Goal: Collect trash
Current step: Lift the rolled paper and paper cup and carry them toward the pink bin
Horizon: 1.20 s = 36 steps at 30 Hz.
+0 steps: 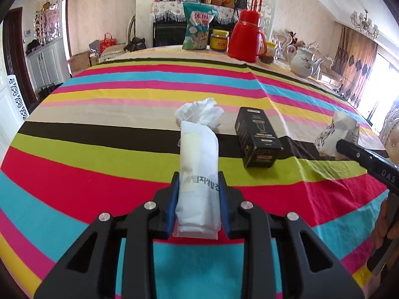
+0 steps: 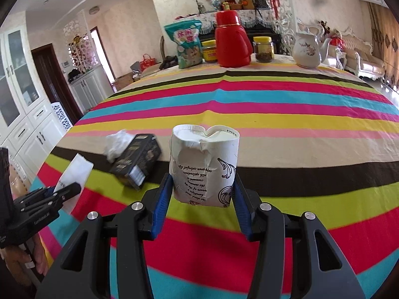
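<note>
Left gripper (image 1: 198, 191): blue pads clamped on both sides of a white paper packet (image 1: 198, 164) with black lettering, the packet sticking forward out of the jaws and lifted clear of the striped tablecloth (image 1: 99, 149). Same packet seen from the right wrist view as a white slip in the black tool at the far left edge.

Right gripper (image 2: 203, 191): pads pressed against a crumpled paper cup (image 2: 203, 167), dented at the rim, printed with dark script and a swirl pattern, held above the cloth.

Beyond the left jaws, on the cloth: a crumpled white tissue (image 1: 199, 112), and just to its right a black box (image 1: 258, 137) lying flat on the dark stripe. In the right wrist view, tissue touching the box's far left corner.

At the far edge of the table, well apart from the trash: 1 teal snack bag (image 1: 198, 26), 1 yellow-lidded jar (image 1: 219, 40), 1 red thermos (image 1: 245, 36), a 2nd jar (image 2: 263, 49) right of the thermos, and a white teapot (image 1: 303, 61) furthest right.

Behind the table: a cabinet draped in fringed floral cloth (image 1: 172, 10).
</note>
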{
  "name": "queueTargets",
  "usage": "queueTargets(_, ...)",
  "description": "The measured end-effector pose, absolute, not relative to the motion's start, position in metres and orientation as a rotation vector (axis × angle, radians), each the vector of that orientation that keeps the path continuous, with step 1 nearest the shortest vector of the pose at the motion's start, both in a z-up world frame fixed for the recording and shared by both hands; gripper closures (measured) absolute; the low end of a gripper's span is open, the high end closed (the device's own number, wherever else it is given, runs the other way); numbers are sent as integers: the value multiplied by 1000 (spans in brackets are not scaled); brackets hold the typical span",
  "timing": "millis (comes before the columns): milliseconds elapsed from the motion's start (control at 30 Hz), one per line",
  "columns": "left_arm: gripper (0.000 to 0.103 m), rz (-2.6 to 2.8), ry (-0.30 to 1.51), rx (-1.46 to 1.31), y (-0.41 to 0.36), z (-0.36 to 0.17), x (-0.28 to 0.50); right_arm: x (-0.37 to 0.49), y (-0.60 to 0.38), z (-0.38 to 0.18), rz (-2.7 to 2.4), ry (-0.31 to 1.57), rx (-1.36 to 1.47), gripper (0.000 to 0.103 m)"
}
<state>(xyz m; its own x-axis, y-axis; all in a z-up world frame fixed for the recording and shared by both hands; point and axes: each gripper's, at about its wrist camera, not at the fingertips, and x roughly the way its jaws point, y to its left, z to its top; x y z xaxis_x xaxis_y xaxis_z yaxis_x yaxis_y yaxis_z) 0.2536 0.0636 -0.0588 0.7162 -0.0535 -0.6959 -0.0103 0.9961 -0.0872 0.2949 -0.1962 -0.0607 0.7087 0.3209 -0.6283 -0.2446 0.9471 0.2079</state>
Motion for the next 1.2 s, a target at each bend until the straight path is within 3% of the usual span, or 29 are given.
queueTargets(600,75,-27,532,-167,73,-14,124,172,-139,-22,481,571,10,57)
queueTargets(1200,74,60,491,-81,83,-6,58,132,-106,-16,523,517,-45,57)
